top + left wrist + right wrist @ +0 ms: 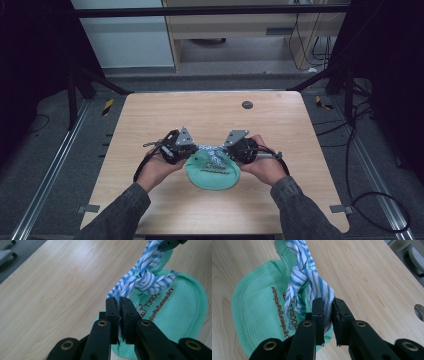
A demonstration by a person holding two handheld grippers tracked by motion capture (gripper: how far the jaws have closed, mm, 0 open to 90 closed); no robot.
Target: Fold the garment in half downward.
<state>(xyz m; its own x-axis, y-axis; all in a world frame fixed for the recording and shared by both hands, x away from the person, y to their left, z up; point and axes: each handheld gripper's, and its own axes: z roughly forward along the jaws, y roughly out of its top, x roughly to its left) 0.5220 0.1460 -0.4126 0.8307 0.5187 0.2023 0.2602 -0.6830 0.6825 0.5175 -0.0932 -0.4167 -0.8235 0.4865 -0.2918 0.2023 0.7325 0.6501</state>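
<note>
While each tool [119, 301] [327, 302] clamps an end, blue-striped cloth [143, 280] knotted mid-span, green waffle-weave pouch [175, 312] beneath, printed lettering.

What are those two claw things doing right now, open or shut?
Left gripper: shut on one end of the striped cloth.
Right gripper: shut on the striped cloth's other end.
</note>
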